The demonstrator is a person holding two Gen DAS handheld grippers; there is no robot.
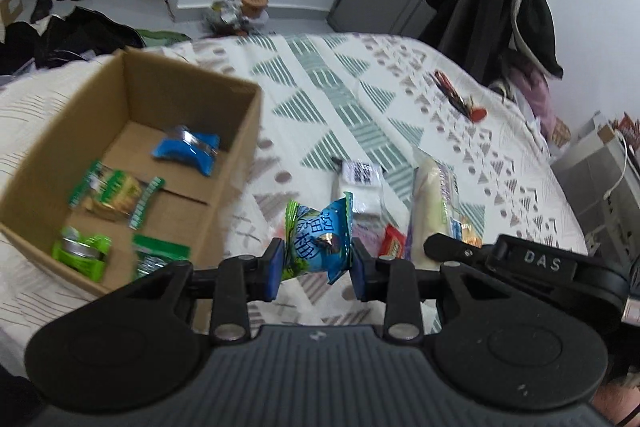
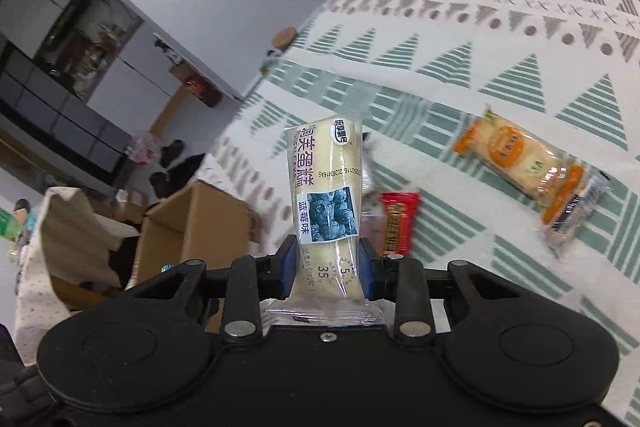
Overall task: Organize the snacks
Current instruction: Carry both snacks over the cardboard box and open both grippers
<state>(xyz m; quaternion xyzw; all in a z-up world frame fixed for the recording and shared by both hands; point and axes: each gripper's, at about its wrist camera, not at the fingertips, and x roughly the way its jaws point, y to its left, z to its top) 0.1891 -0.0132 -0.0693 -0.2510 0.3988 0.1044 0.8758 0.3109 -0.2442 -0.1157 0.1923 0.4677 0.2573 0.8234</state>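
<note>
My left gripper is shut on a small blue-and-green candy packet, held just right of an open cardboard box. Inside the box lie a blue packet and several green packets. My right gripper is shut on a long pale blueberry cake bar, raised above the patterned bedspread. The same cake bar and the right gripper's black body show at the right of the left wrist view. The box appears left of the cake bar.
On the bedspread lie a small red packet, an orange cracker pack, a white packet and a bunch of keys. A chair with dark clothes stands beyond the bed. Clothes and shoes litter the floor at left.
</note>
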